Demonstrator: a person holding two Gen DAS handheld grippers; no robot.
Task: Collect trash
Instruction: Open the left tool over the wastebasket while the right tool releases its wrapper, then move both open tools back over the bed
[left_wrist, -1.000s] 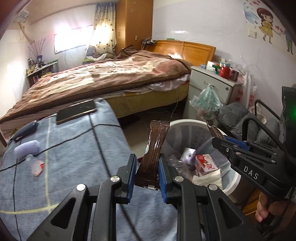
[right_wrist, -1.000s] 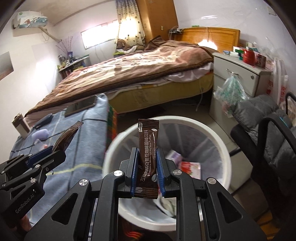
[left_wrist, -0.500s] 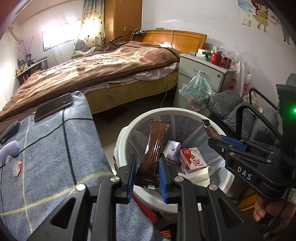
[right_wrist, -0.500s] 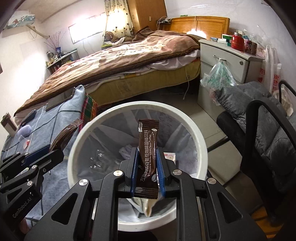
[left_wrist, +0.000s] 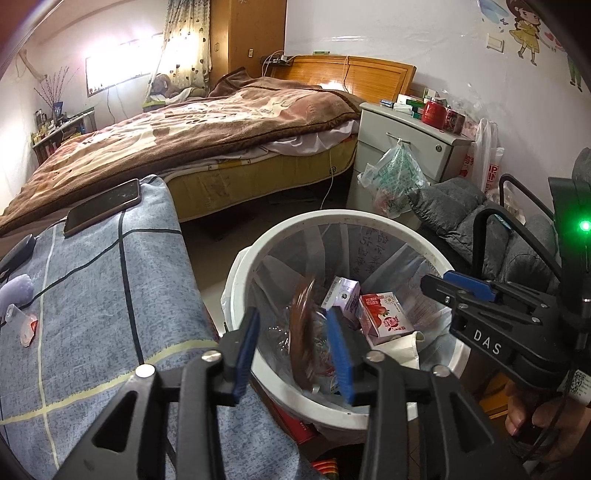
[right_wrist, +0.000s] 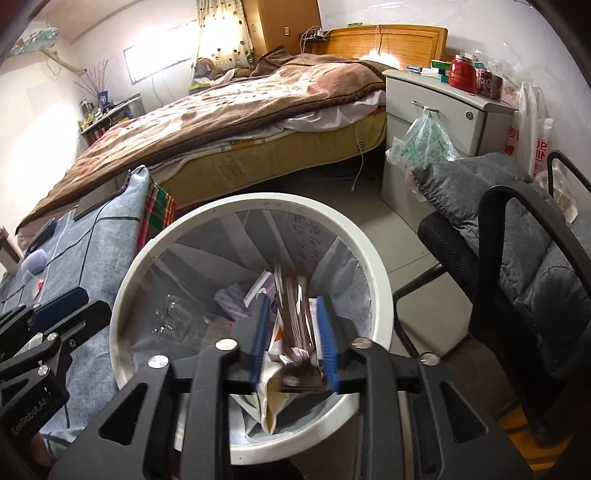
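Both grippers, left (left_wrist: 291, 350) and right (right_wrist: 293, 341), had just spread their fingers, released, dropping two blurred brown sachets (left_wrist: 303, 332) (right_wrist: 295, 317) into the round white plastic bin (left_wrist: 369, 218) at twelve o'clock, while small scraps (left_wrist: 27, 326) remained on the blue checked worktop (left_wrist: 92, 295) at nine o'clock.

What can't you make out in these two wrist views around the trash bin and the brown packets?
- Left wrist view: brown packet between the left gripper's opening jaws is motion-blurred; print unreadable.
- Right wrist view: second brown packet equally blurred between the right gripper's opening jaws.
- Trash bin bottom: hidden under cartons and liner.
- Nightstand labels: too small.
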